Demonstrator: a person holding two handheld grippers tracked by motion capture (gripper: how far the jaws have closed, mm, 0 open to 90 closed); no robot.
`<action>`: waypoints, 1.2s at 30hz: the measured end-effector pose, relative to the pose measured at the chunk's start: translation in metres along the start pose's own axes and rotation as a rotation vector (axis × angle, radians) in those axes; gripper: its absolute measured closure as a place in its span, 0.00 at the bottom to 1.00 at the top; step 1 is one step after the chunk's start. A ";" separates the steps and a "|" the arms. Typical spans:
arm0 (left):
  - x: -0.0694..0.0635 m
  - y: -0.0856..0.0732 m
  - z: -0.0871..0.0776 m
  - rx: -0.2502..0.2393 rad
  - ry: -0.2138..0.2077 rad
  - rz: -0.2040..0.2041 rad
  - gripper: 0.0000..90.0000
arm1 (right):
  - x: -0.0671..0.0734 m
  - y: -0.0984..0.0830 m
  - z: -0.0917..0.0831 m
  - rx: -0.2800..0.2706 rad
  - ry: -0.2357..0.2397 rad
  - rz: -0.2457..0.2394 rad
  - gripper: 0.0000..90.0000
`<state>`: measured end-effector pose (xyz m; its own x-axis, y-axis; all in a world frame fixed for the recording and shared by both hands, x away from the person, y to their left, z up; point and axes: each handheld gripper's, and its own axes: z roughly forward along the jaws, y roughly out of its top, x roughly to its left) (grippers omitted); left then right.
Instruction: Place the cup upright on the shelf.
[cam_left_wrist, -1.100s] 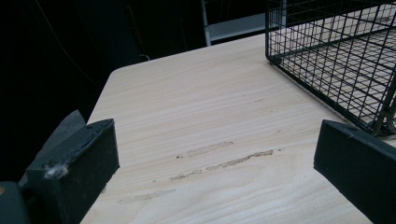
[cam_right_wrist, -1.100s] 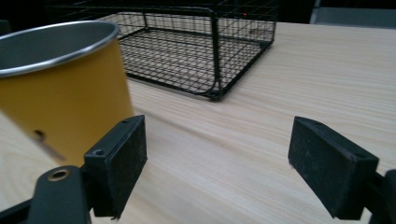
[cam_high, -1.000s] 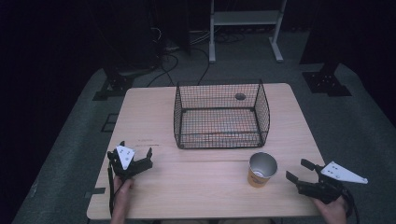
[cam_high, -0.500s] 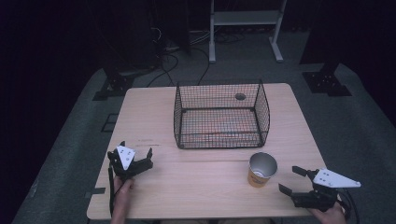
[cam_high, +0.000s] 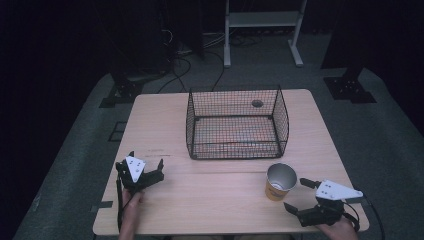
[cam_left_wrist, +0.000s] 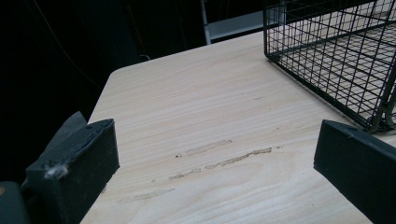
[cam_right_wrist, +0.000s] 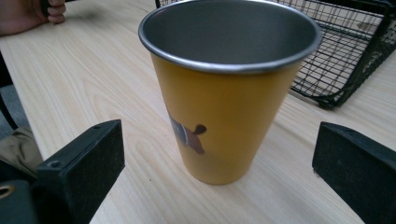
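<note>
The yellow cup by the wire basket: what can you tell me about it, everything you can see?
The cup is a tapered tumbler, yellow outside with a small dark printed picture low on its side, and bare grey metal inside and at the rolled rim. It looks empty. It stands upright on the wooden table, just in front of the basket, apart from it. The open right tongs face it without touching.

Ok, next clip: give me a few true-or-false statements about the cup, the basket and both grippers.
1. The cup stands upright on the table. True.
2. The cup sits inside the basket. False: it stands on the table outside it, on the person's side.
3. The right gripper is shut on the cup. False: its jaws are open, apart from the cup.
4. The left gripper is open and holds nothing. True.
5. The cup is yellow outside with a metal inside. True.
</note>
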<state>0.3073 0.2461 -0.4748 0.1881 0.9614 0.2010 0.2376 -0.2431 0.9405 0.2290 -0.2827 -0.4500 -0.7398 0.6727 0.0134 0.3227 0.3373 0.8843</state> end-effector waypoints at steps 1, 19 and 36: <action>0.000 0.000 0.000 0.000 0.000 0.000 0.00 | 0.000 0.001 0.002 0.001 0.003 0.000 0.02; 0.001 0.000 0.000 0.002 0.000 -0.001 0.00 | -0.001 0.020 0.031 0.020 -0.023 -0.027 0.02; 0.000 0.000 0.000 0.001 -0.001 -0.001 0.00 | -0.002 0.033 0.034 -0.014 -0.010 -0.013 0.15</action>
<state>0.3071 0.2464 -0.4747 0.1891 0.9615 0.1993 0.2391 -0.2420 0.9404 0.2614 -0.2506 -0.4368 -0.7380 0.6748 -0.0022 0.3052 0.3367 0.8908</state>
